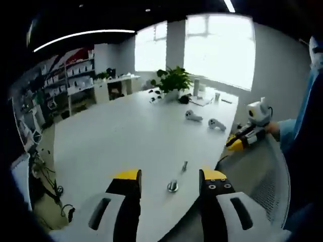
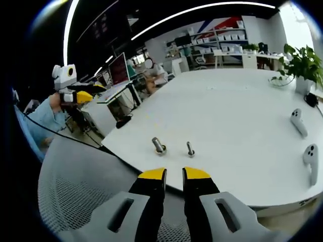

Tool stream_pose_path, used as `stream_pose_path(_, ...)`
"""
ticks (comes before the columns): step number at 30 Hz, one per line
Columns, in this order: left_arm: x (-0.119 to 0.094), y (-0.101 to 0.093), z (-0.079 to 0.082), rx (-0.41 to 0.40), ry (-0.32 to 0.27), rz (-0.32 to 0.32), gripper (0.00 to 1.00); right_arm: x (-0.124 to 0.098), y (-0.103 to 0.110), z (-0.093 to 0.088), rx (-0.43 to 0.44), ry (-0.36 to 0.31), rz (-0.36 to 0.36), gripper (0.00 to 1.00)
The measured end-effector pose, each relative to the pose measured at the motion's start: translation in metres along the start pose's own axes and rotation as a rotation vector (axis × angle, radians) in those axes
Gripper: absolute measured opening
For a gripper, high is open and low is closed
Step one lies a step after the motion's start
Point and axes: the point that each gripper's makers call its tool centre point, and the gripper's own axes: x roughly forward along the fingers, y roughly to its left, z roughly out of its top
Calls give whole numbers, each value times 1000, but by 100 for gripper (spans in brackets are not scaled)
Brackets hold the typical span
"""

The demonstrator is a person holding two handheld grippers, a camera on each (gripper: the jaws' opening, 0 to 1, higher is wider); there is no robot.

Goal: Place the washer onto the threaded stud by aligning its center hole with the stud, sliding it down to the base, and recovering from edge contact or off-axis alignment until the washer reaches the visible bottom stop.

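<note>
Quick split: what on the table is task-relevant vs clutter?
Job:
- threaded stud standing on the white table
- second small upright metal part beside it; the washer cannot be made out for certain
- left hand-held gripper, open
- right hand-held gripper, empty

Lying about:
- two white controllers
- potted plant
- mesh chair

desk (image 1: 126, 131): large, white
windows (image 1: 217, 48): bright, far wall
shelves (image 1: 75, 75): far left
ceiling light (image 1: 81, 36): curved strip
plant (image 1: 173, 79): far desk end
</note>
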Motion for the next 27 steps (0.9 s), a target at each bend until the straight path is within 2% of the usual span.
stream_pose_path(2, -14, 8, 2, -82, -91, 52, 53, 0, 0, 0, 1, 0, 0, 15)
stream_pose_path(3, -22, 15, 8, -100, -177, 95, 60, 0, 1, -1, -4, 3, 4, 15)
stream_pose_path(5, -34, 24, 14, -91, -290, 179, 80, 0, 2, -2, -11, 14, 7, 14)
stream_pose_path(7, -40, 25, 13, -117, -326, 206, 92, 0, 2, -2, -10, 13, 8, 14)
stream_pose_path(8, -45, 26, 13, -130, -364, 225, 94, 0, 2, -2, -10, 15, 8, 14)
stream_pose_path(10, -50, 31, 9, -146, -391, 268, 98, 0, 2, -2, -9, 18, 8, 15)
stream_pose_path(12, -48, 33, 3, -177, -404, 286, 99, 0, 1, -2, -8, 18, 7, 15)
stream_pose_path(14, -41, 29, -3, -225, -406, 273, 99, 1, 1, -2, -17, 19, 8, 15)
stream_pose_path(17, -28, 25, -14, -229, -389, 297, 99, 0, -1, -2, -18, 17, 2, 18)
stream_pose_path(20, -15, 19, -22, -235, -374, 307, 97, 0, -6, -2, -24, 16, -26, 25)
stream_pose_path(21, -9, 14, -29, -217, -325, 301, 94, -1, -8, -2, -22, 14, -38, 27)
stream_pose_path(22, -6, 15, -36, -179, -272, 315, 86, -1, -10, -2, -18, 12, -48, 31)
stream_pose_path(23, -8, 20, -40, -116, -236, 360, 79, -2, -12, -2, -8, 13, -59, 33)
stream_pose_path(25, -11, 24, -36, -72, -248, 396, 69, -2, -15, -2, 1, 9, -77, 38)
stream_pose_path(27, -10, 24, -36, -88, -257, 395, 74, -3, -18, -1, -3, 3, -96, 43)
